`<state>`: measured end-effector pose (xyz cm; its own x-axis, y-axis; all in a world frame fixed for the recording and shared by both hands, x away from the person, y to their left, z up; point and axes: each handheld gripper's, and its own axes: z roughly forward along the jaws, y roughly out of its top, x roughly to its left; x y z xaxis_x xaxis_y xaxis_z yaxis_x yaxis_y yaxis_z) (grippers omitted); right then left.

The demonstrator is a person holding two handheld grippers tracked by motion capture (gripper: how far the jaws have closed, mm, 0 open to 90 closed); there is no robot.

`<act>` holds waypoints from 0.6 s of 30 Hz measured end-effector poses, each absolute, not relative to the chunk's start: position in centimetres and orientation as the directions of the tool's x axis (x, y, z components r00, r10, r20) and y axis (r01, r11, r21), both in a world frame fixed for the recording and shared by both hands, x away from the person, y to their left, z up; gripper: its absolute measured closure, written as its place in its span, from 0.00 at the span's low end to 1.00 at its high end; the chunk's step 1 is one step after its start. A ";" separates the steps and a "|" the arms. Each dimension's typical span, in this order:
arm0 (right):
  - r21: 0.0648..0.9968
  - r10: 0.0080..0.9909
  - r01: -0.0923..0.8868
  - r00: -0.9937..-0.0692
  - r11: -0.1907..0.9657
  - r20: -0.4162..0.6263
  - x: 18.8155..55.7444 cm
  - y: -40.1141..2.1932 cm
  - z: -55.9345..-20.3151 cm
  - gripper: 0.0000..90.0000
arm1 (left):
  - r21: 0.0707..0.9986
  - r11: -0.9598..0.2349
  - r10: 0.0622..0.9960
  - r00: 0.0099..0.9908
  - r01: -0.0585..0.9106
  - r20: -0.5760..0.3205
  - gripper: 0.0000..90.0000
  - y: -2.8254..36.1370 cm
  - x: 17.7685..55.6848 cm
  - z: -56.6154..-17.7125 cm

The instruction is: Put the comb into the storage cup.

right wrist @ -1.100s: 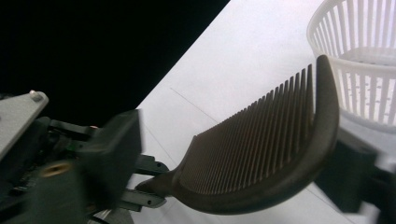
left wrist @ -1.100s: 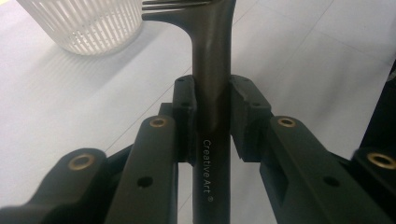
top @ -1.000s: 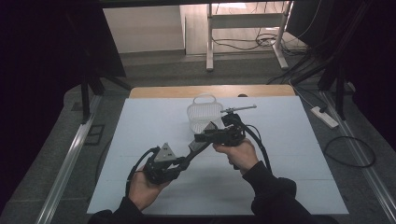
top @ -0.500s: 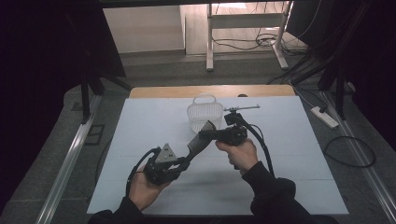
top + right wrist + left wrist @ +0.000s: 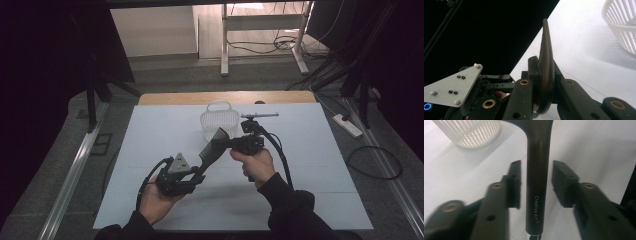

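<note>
A dark long-handled utensil (image 5: 212,150) with a broad flat end spans between my two grippers above the white table (image 5: 310,150). My left gripper (image 5: 201,166) sits low at the left. Its jaws have just been opening, and they stand apart on both sides of the round handle (image 5: 536,182), with a gap at each pad. My right gripper (image 5: 222,145) has just closed further. In the right gripper view that gripper (image 5: 545,66) is shut on the utensil's broad end (image 5: 546,45), seen edge-on. A white slatted basket (image 5: 220,122) stands just behind them.
The basket (image 5: 471,132) lies close ahead of the left jaws, and the same basket (image 5: 621,25) shows at the upper right of the right gripper view. The left gripper's grey plate (image 5: 454,87) shows there too. Dark floor runs along the table's left edge.
Both hands stay where they were. The right gripper's jaws have drawn in on the utensil's broad end. The utensil hangs at much the same slant between the grippers.
</note>
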<state>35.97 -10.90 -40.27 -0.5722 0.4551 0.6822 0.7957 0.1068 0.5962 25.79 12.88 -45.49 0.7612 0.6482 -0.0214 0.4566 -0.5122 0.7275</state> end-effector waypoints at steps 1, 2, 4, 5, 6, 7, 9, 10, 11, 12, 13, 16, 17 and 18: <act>0.602 0.458 0.792 -0.576 0.105 0.677 36.0 -10.9 -40.2 0.95 | 0.727 -0.511 0.651 0.759 0.458 -0.021 0.61 12.9 25.8 -45.5; 0.606 0.461 0.788 -0.580 0.107 0.672 36.0 -11.0 -40.2 0.95 | 0.727 -0.507 0.654 0.756 0.462 -0.024 0.57 12.9 25.9 -45.5; 0.614 0.468 0.782 -0.586 0.109 0.662 36.0 -11.1 -40.1 0.95 | 0.729 -0.496 0.660 0.750 0.471 -0.036 0.49 13.0 26.0 -45.5; 0.621 0.470 0.776 -0.592 0.112 0.655 36.1 -11.1 -40.0 0.95 | 0.732 -0.488 0.662 0.748 0.476 -0.044 0.45 13.0 26.0 -45.5; 0.628 0.473 0.769 -0.599 0.116 0.646 36.1 -11.2 -40.0 0.95 | 0.733 -0.481 0.663 0.747 0.481 -0.055 0.41 13.2 26.1 -45.5; 0.633 0.480 0.765 -0.603 0.120 0.637 36.1 -11.2 -40.0 0.95 | 0.736 -0.472 0.666 0.743 0.486 -0.064 0.37 13.3 26.2 -45.5; 0.641 0.487 0.757 -0.609 0.124 0.625 36.1 -11.3 -39.8 0.95 | 0.740 -0.457 0.678 0.732 0.493 -0.069 0.31 13.5 26.3 -45.6; 0.644 0.488 0.755 -0.611 0.122 0.624 36.2 -11.4 -39.8 0.95 | 0.743 -0.448 0.684 0.726 0.496 -0.072 0.27 13.6 26.3 -45.6; 0.645 0.488 0.755 -0.611 0.122 0.624 36.2 -11.5 -39.7 0.95 | 0.747 -0.439 0.687 0.722 0.499 -0.078 0.25 13.7 26.4 -45.7; 0.649 0.488 0.751 -0.615 0.122 0.620 36.3 -11.6 -39.7 0.95 | 0.747 -0.430 0.692 0.717 0.506 -0.087 0.22 13.9 26.5 -45.7; 0.653 0.488 0.747 -0.619 0.123 0.616 36.3 -11.7 -39.6 0.95 | 0.749 -0.418 0.697 0.710 0.515 -0.099 0.19 14.0 26.6 -45.7; 0.657 0.491 0.745 -0.619 0.119 0.613 36.4 -11.9 -39.5 0.95 | 0.747 -0.405 0.701 0.704 0.528 -0.117 0.13 14.4 26.7 -45.8; 0.656 0.492 0.746 -0.617 0.118 0.614 36.5 -12.0 -39.4 0.95 | 0.747 -0.402 0.703 0.701 0.530 -0.118 0.11 14.5 26.7 -45.8; 0.657 0.493 0.745 -0.617 0.116 0.613 36.5 -12.1 -39.3 0.95 | 0.747 -0.402 0.701 0.703 0.530 -0.121 0.10 14.6 26.7 -45.8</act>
